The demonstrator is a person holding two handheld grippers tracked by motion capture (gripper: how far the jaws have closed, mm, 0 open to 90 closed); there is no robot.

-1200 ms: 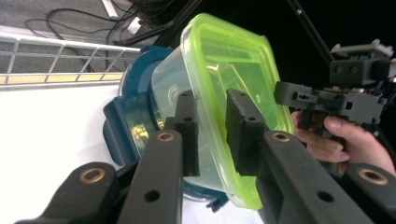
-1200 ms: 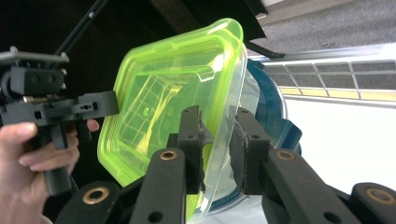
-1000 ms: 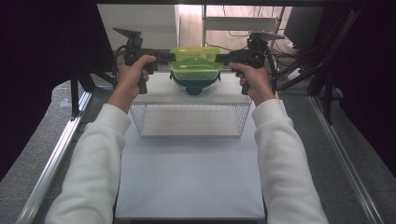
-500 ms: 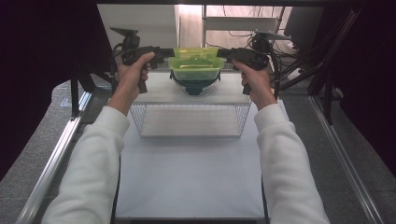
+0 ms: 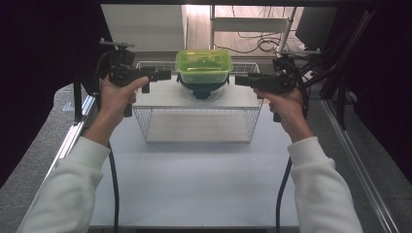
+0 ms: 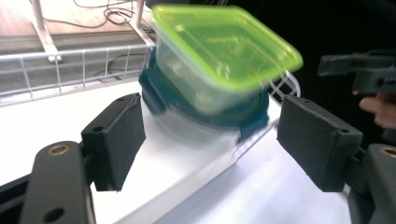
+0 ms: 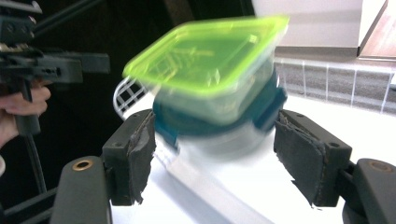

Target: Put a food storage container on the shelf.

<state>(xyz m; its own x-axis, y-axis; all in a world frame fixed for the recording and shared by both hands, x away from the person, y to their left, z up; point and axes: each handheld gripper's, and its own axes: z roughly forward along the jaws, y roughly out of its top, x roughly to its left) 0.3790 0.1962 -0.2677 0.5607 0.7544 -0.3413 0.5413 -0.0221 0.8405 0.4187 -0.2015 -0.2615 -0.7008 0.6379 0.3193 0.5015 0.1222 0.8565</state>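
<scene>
Here a clear box with a green lid (image 5: 203, 66) sits stacked on a round container with a dark teal lid (image 5: 202, 91), and both rest on the white top of a wire rack (image 5: 160, 98) at the far end of the white table (image 5: 194, 184). The green-lidded box looks empty through its clear walls, though the blur in the gripper views leaves that unsure. The round container below shows clear sides under its teal lid, with side clips; what is in it cannot be told. Under the rack's top, the wire cage encloses a bare stretch of the table.

The left gripper (image 5: 163, 75) is held level just to the left of the stack, apart from it. Its jaws have just been opening, and in the left gripper view (image 6: 210, 135) the two black pads stand wide with the stack beyond them, touching neither pad. The right gripper (image 5: 241, 80) is held level just to the right of the stack, also clear of it. Its jaws have just been opening too, and in the right gripper view (image 7: 212, 158) the pads stand wide on either side of the stack, not pressing on it. A person's hands in white sleeves hold both grippers, and a black cable hangs down from each.
</scene>
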